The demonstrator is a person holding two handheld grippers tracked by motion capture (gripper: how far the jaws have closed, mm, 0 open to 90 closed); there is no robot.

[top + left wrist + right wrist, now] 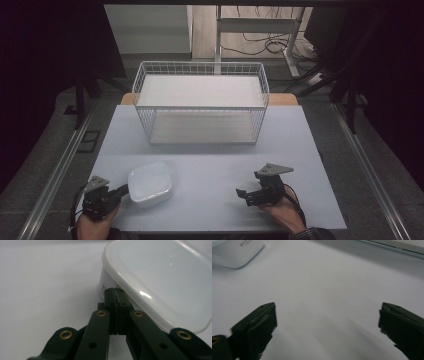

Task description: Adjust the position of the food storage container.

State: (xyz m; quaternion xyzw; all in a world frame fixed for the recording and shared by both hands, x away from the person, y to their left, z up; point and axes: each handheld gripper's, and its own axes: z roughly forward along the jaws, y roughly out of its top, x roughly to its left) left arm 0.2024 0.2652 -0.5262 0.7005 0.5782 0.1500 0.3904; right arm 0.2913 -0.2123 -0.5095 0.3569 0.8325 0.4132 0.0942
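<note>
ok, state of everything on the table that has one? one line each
left gripper: shut, tips at the container's side, under the lid rim; nothing visibly between the jaws.
right gripper: open wide, low over bare table, holding nothing.
white container: lid on, upright on the table, near left.
wire basket: upright at the far side of the table, nothing in it.
</note>
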